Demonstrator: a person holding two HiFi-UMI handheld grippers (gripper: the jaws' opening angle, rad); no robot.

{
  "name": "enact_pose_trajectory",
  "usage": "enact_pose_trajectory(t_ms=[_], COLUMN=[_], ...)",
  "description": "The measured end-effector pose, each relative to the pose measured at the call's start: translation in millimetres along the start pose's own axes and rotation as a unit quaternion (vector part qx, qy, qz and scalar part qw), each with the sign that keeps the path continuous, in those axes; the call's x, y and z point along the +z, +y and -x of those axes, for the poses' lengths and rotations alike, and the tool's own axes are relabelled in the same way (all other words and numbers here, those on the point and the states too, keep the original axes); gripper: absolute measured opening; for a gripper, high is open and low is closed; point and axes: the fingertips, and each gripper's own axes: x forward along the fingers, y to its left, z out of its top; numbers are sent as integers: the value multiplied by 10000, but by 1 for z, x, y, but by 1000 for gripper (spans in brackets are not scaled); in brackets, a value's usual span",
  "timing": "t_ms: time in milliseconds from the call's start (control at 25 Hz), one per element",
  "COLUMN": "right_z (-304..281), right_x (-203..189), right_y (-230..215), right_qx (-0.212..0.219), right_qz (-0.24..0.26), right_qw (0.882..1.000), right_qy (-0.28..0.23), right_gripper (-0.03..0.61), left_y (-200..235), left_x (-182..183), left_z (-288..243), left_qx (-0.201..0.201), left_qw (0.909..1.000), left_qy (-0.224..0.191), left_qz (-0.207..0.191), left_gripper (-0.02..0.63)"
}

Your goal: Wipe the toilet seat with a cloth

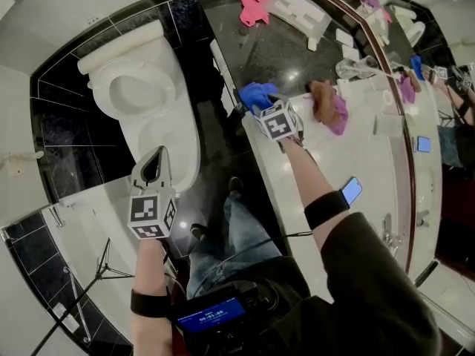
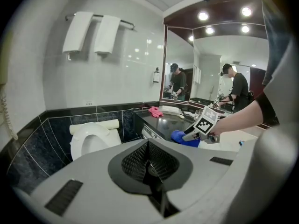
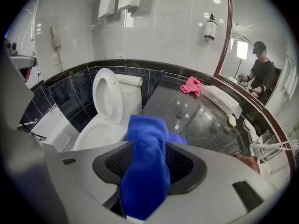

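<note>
At the counter (image 1: 282,50) edge, blue cloth (image 1: 256,93) lies near toilet (image 1: 159,117).

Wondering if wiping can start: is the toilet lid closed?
No, the toilet lid stands raised upright.

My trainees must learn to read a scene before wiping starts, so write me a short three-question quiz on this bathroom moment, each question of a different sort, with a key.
1. True or false: the toilet lid is down.
2. What lies between the jaws of the right gripper? A a sponge; B a blue cloth; C a brush.
3. In a few words: where is the pink cloth?
Key: 1 false, it stands raised; 2 B; 3 on the dark counter, at its far end beside the mirror.
</note>
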Motion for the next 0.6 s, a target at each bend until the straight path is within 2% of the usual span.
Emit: enact_pose_trajectory(t_ms=[160,600], right_z=[-4,52], right_x=[-9,9], right_y=[4,14], right_qx=[14,-285], right_qz=[22,-64], right_qw=[9999,9989], right_qy=[132,-358], right_gripper=[256,255], left_y=[5,15], left_x=[0,1], left_z=[3,48], left_qx=[16,94], left_qw=[10000,9998], left_qy=[-21,-185], left_qz=[12,-13], left_gripper=[0,0])
